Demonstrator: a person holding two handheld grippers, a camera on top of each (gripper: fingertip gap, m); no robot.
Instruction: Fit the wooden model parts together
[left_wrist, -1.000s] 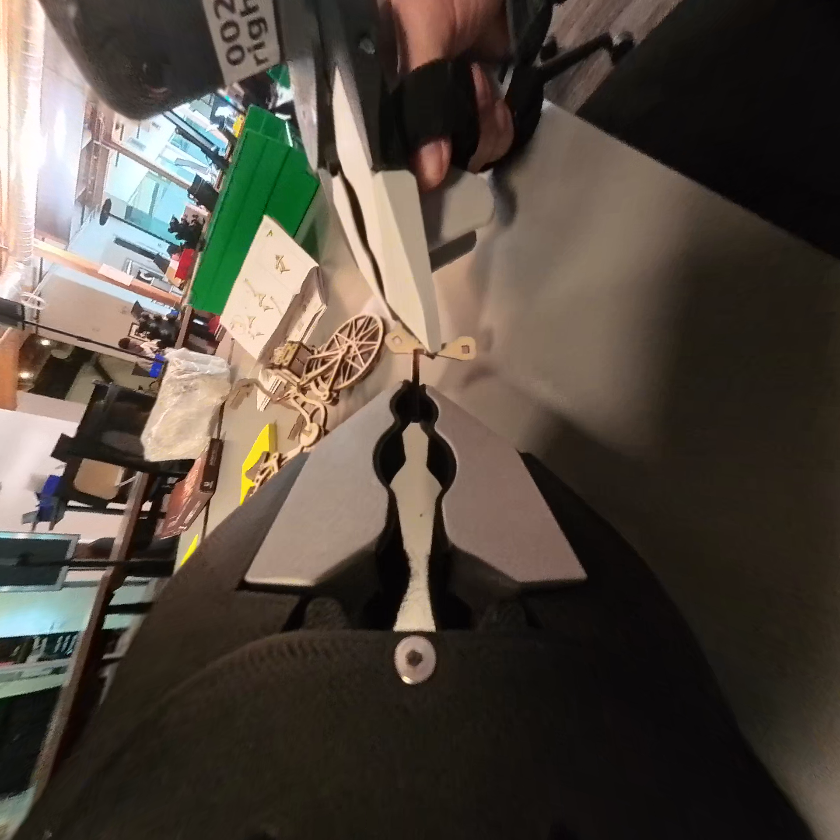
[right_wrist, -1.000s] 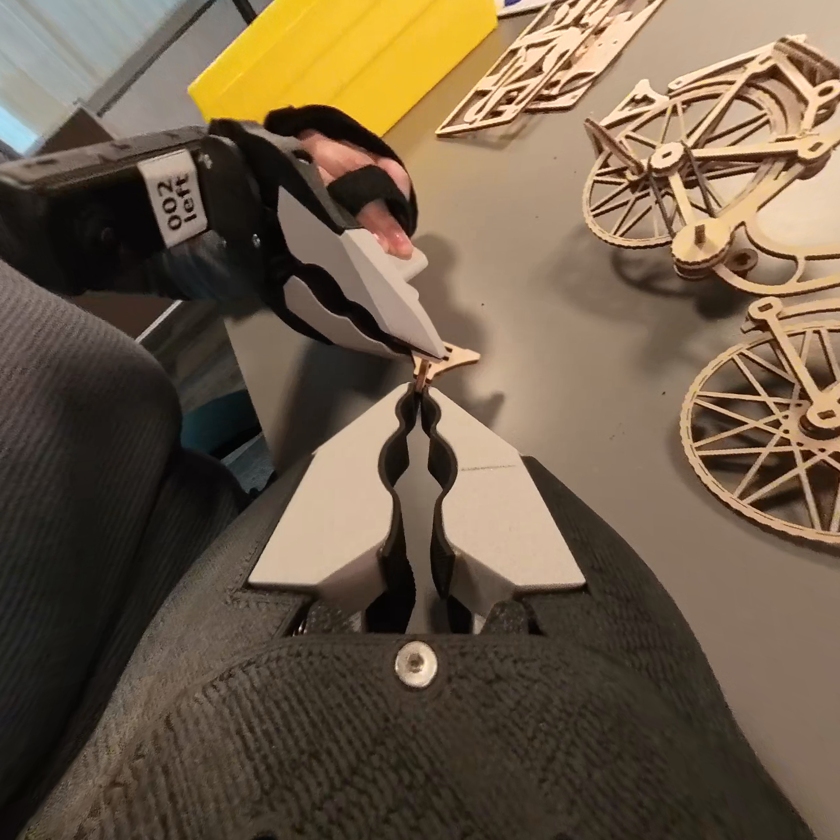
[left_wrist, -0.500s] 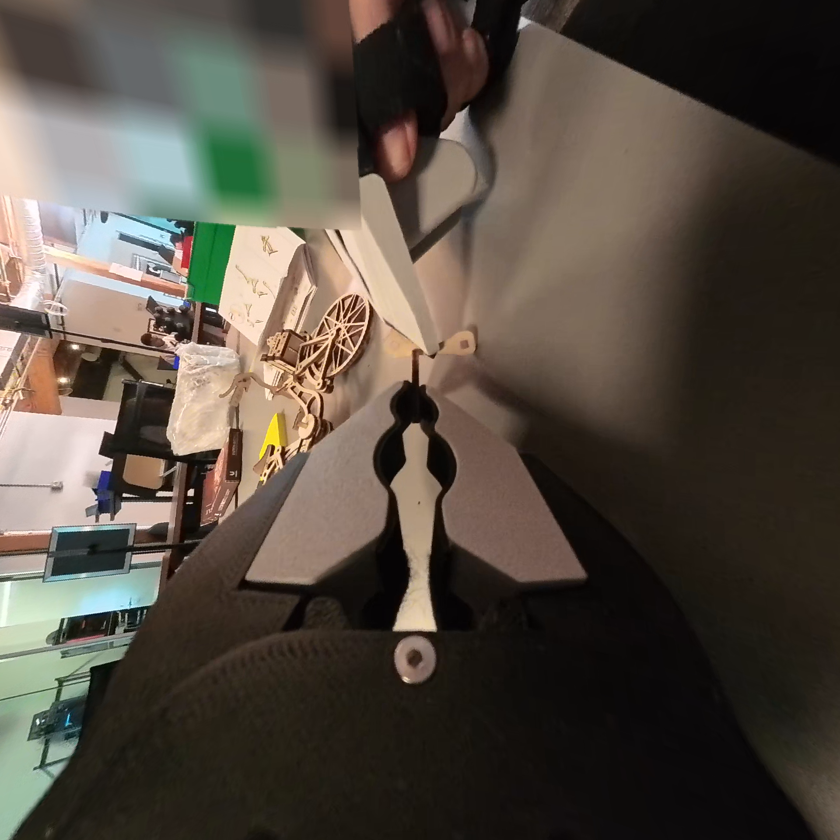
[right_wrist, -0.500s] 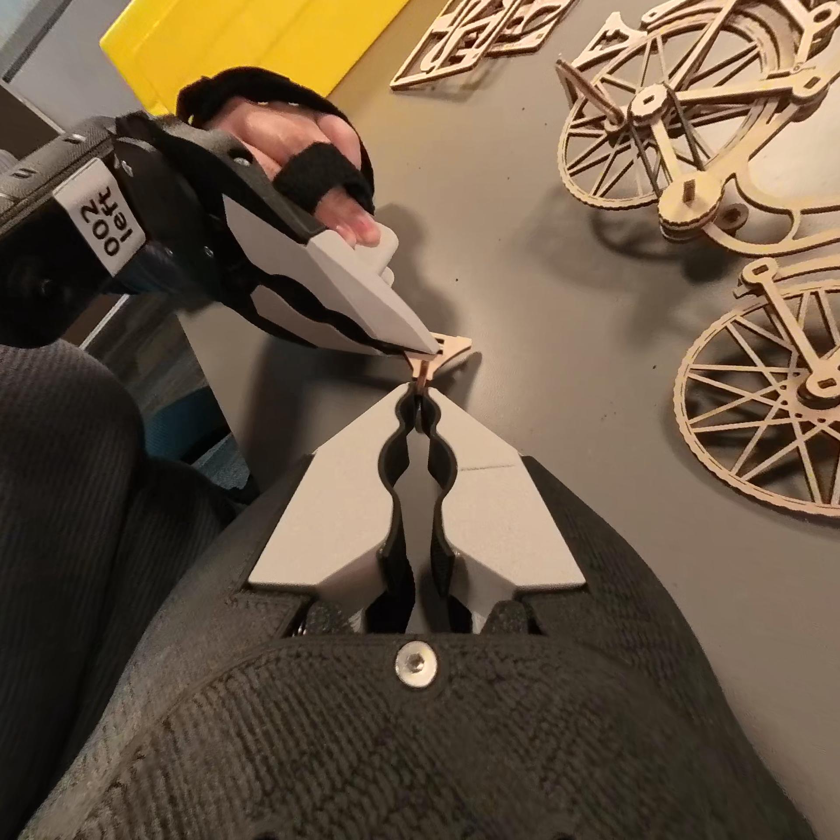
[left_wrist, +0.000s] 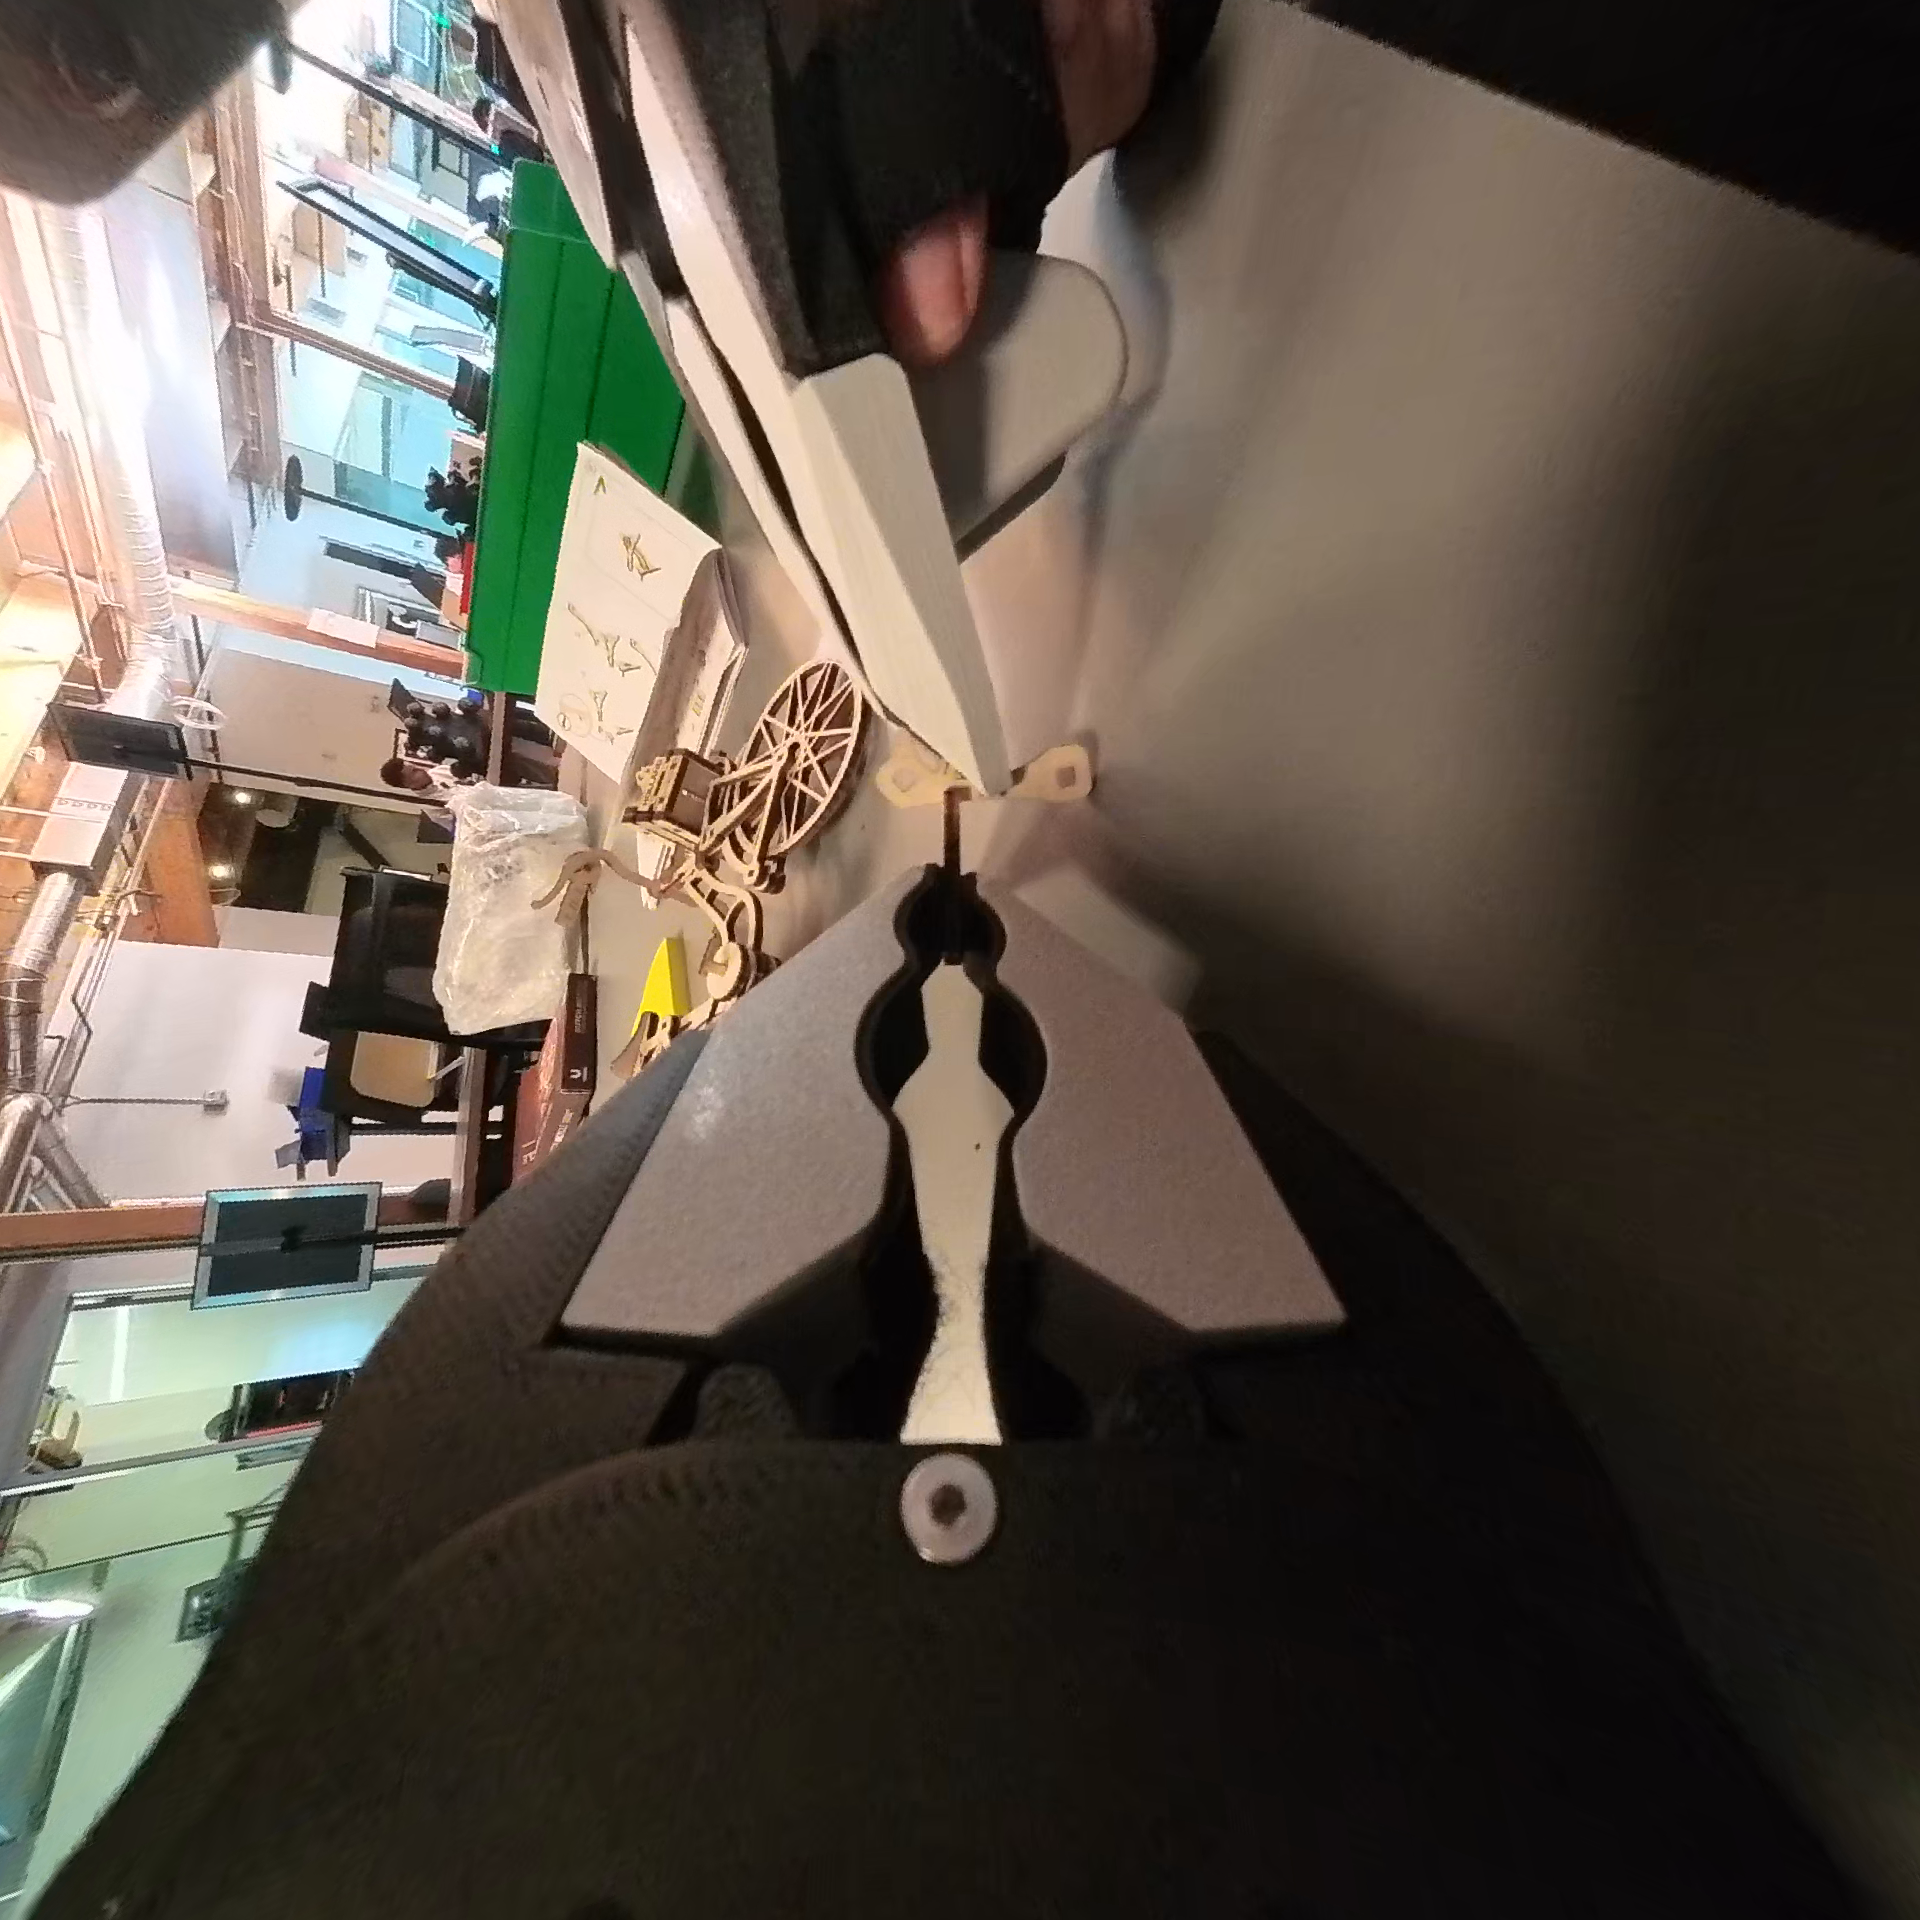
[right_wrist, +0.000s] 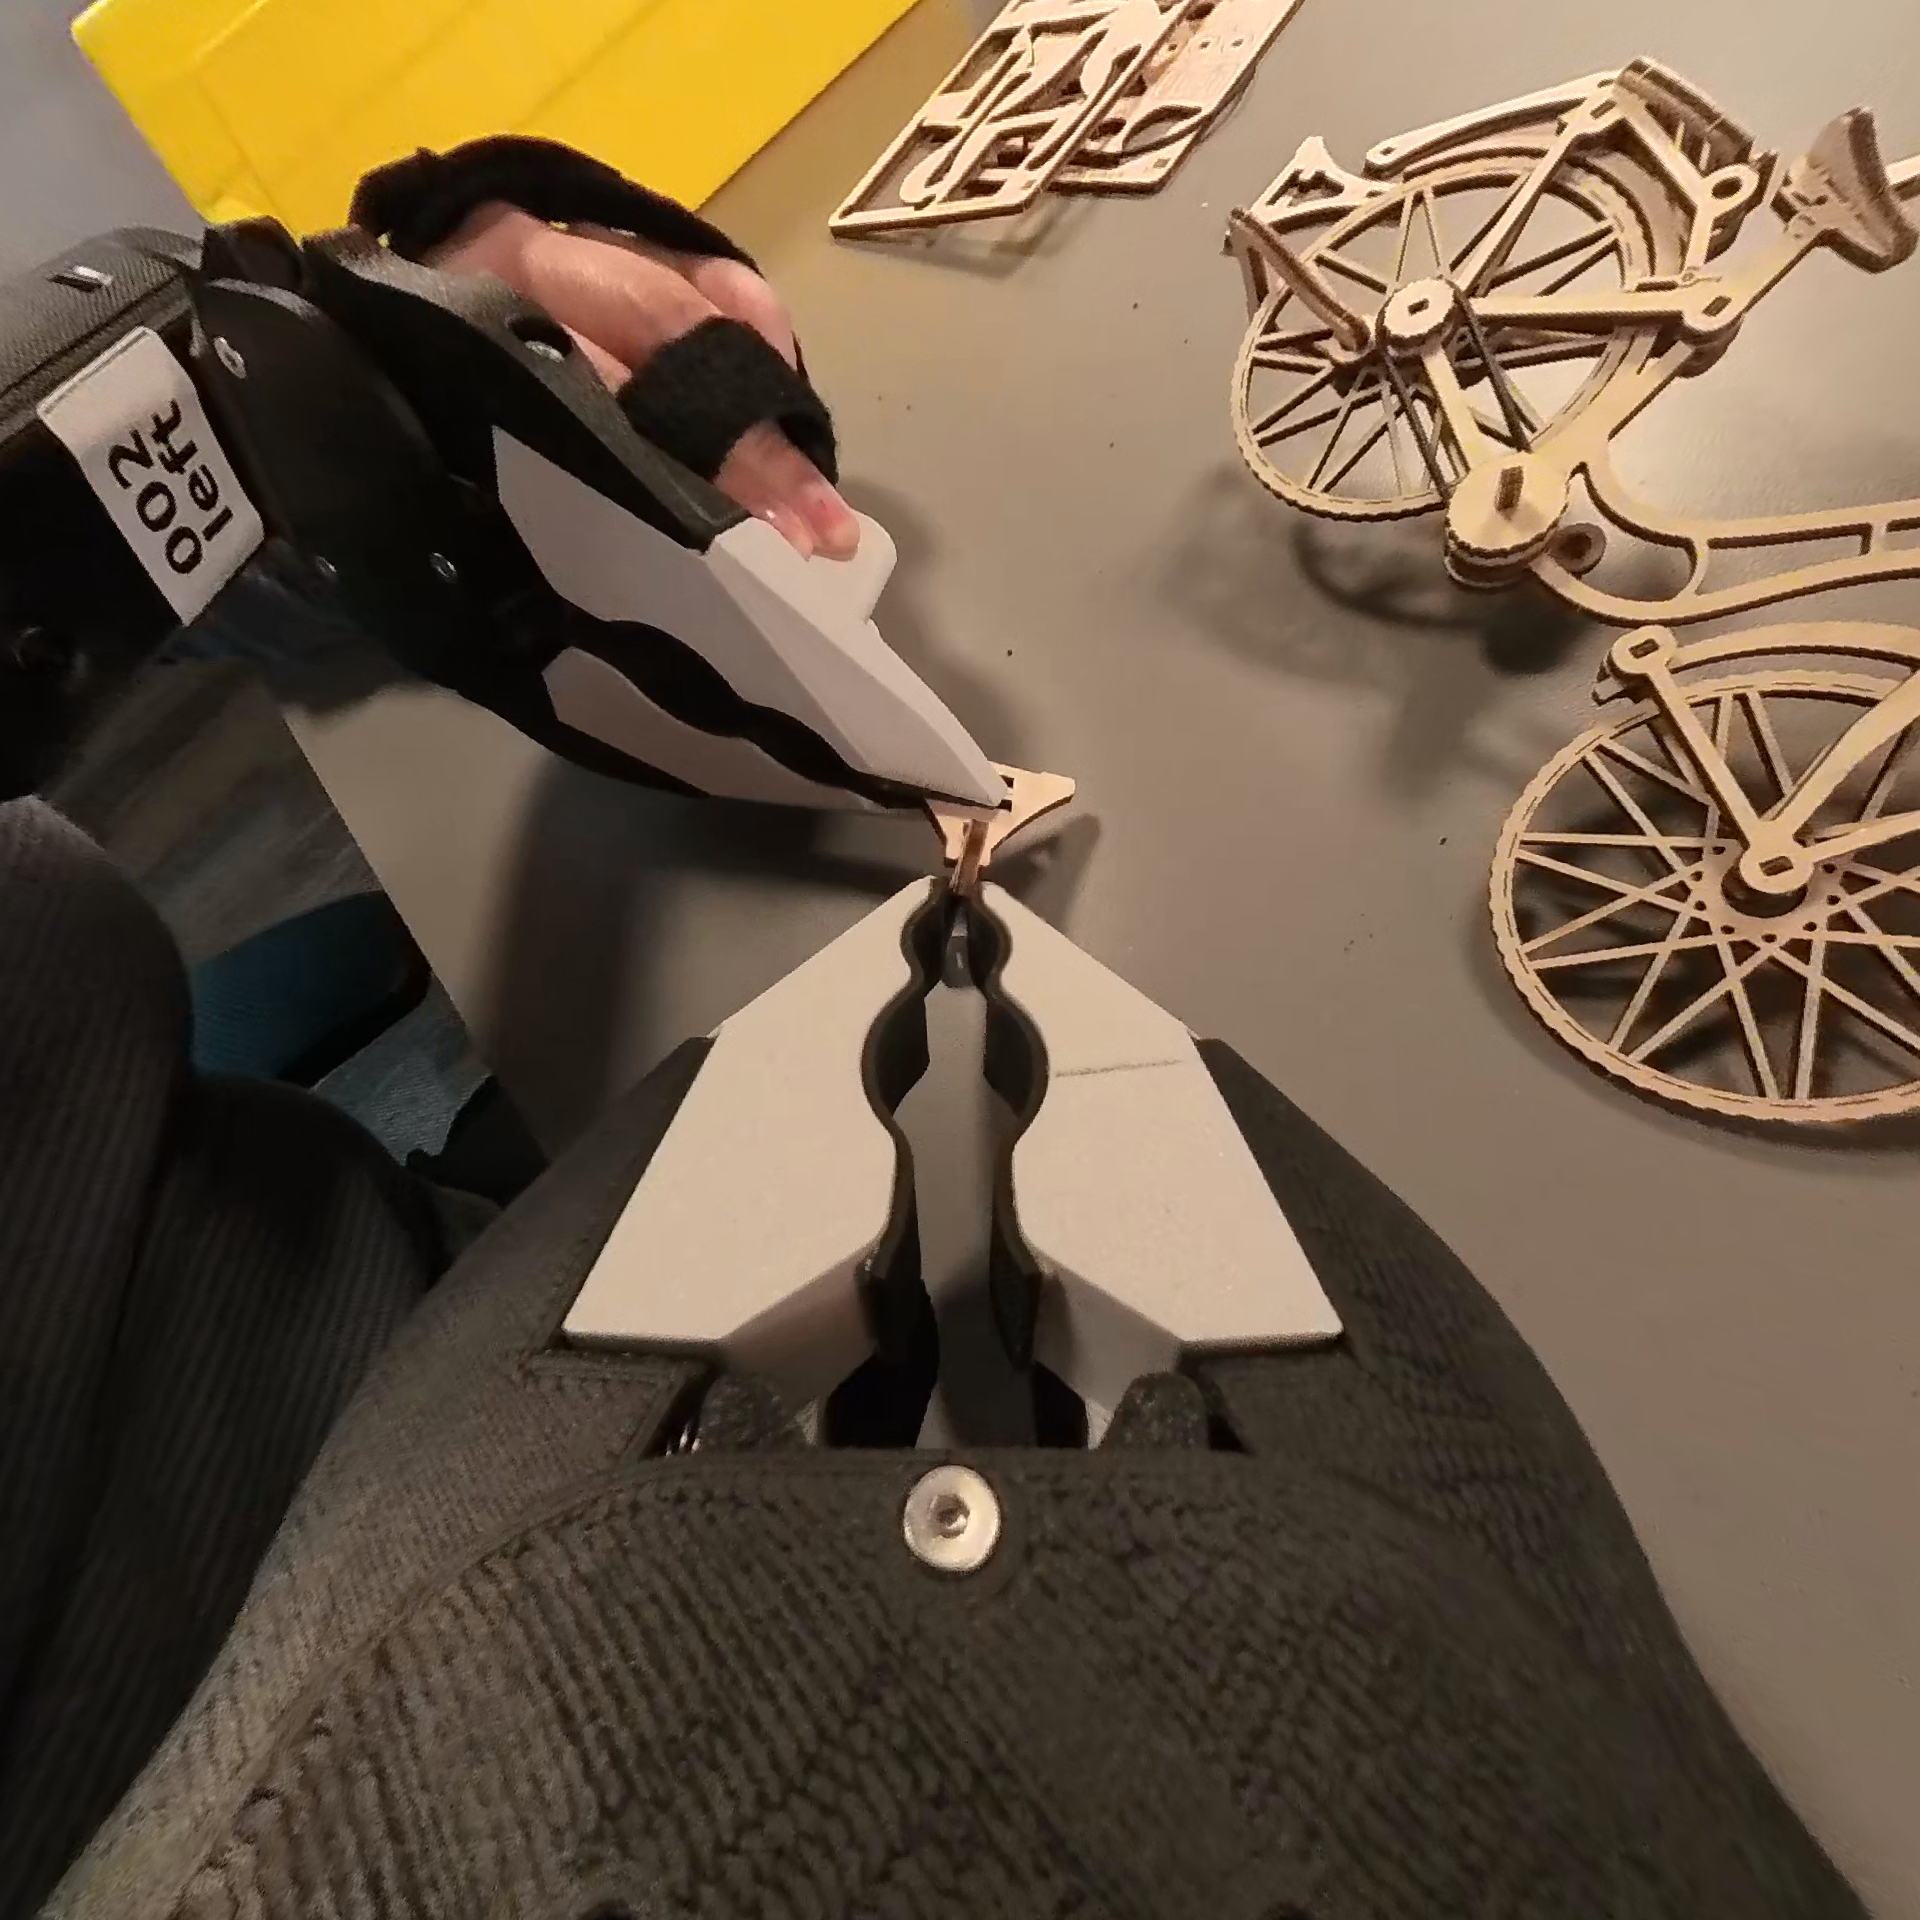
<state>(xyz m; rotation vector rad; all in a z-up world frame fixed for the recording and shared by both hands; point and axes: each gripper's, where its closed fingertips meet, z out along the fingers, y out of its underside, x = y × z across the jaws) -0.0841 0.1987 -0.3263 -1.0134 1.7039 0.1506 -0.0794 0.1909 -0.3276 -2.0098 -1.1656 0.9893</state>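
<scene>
Two grippers pinch small wooden pieces, tip to tip above table (right_wrist: 1195, 727). Your right gripper (right_wrist: 961, 899) clamps thin peg (right_wrist: 966, 857); left gripper (right_wrist: 951, 805) clamps flat bracket (right_wrist: 1029, 805). Peg meets bracket, seating looks unfinished. Bicycle frame (right_wrist: 1507, 343) and loose wheel (right_wrist: 1745, 914), right of right gripper, await joining.

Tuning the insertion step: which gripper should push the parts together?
Left gripper, likely: its thin piece points straight ahead into the flat piece pinched by the right gripper, which can brace.
</scene>
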